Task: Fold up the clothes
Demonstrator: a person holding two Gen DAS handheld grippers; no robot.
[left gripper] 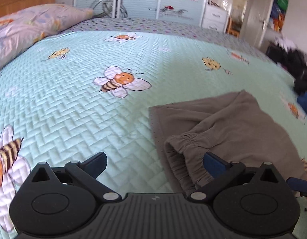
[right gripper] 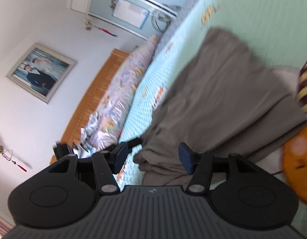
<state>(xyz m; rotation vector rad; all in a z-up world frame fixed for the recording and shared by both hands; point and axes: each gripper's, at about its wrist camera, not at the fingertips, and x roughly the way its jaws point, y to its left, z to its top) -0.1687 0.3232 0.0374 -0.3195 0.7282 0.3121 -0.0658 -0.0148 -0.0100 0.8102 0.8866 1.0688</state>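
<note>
Brown trousers [left gripper: 229, 123] lay folded on the bed [left gripper: 77, 107] with its bee-print quilt, pillow [left gripper: 29, 25] at the headboard. Left claw [left gripper: 155, 165] and right claw [right gripper: 151, 157] both stood spread, pinching nothing.

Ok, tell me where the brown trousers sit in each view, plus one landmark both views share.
Left wrist: brown trousers lie lower right on the bedspread, elastic waistband nearest the camera.
Right wrist: trousers fill the centre and right, running diagonally, blurred.
Shared landmark: the floral pillow by the wooden headboard, upper left in the left view, centre left in the right.
</note>
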